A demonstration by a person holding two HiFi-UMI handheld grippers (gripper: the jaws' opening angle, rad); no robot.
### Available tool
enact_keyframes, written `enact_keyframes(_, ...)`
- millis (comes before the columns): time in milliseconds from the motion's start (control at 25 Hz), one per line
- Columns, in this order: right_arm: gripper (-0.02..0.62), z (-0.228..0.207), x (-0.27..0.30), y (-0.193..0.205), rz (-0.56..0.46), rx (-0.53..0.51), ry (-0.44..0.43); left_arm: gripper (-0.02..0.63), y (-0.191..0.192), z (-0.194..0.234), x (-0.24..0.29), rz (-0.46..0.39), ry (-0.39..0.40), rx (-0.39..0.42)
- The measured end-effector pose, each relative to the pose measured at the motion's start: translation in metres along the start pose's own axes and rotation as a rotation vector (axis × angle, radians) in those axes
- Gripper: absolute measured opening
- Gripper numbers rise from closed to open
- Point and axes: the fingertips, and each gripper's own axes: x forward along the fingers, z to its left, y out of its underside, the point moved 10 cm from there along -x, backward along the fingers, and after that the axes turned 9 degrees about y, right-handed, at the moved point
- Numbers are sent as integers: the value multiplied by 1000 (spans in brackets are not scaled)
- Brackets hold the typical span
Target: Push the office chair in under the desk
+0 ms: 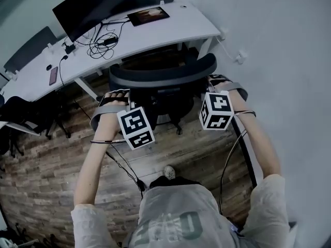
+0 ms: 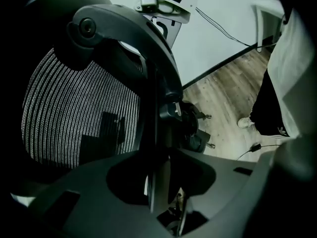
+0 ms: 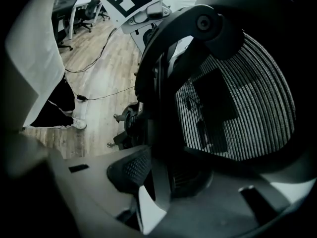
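Observation:
The black office chair (image 1: 163,72) stands with its seat partly under the white desk (image 1: 178,31), its mesh back toward me. My left gripper (image 1: 118,98) is at the left edge of the backrest and my right gripper (image 1: 220,82) at the right edge. In the left gripper view the backrest's frame bar (image 2: 154,108) runs down between the jaws of the left gripper (image 2: 158,182), which are shut on it. In the right gripper view the frame rim (image 3: 157,133) passes the same way into the right gripper (image 3: 158,192). The mesh (image 3: 237,98) fills the side of each view.
A monitor (image 1: 93,6), a tangle of cables (image 1: 101,41) and a tablet (image 1: 148,15) lie on the desk. Another dark chair (image 1: 20,115) stands at the left. A cable (image 1: 126,169) runs over the wood floor by my shoe (image 1: 169,171). A white wall (image 1: 289,61) is at the right.

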Motion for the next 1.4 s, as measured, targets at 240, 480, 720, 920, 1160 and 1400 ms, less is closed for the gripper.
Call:
enact_keyframes(240, 110, -41, 54, 0, -22, -2, 7, 141, 10, 54, 39, 44, 1, -33)
enact_keyframes(480, 110, -77, 104, -11, -48, 4, 8, 143, 34, 104, 75, 75, -4, -34)
enact_keyframes(720, 109, -114, 150, -18, -58, 1, -17, 141, 58, 154, 105, 23, 22, -31)
enact_keyframes(920, 109, -146, 188, -23, -33, -10, -22, 138, 71, 192, 129, 8, 27, -12)
enact_keyframes(1160, 109, -177, 229, -27, 0, -33, -29, 137, 83, 225, 153, 0, 19, -13)
enact_keyframes(1400, 109, -203, 260, -25, 11, -59, -19, 137, 86, 254, 171, 6, 21, -34)
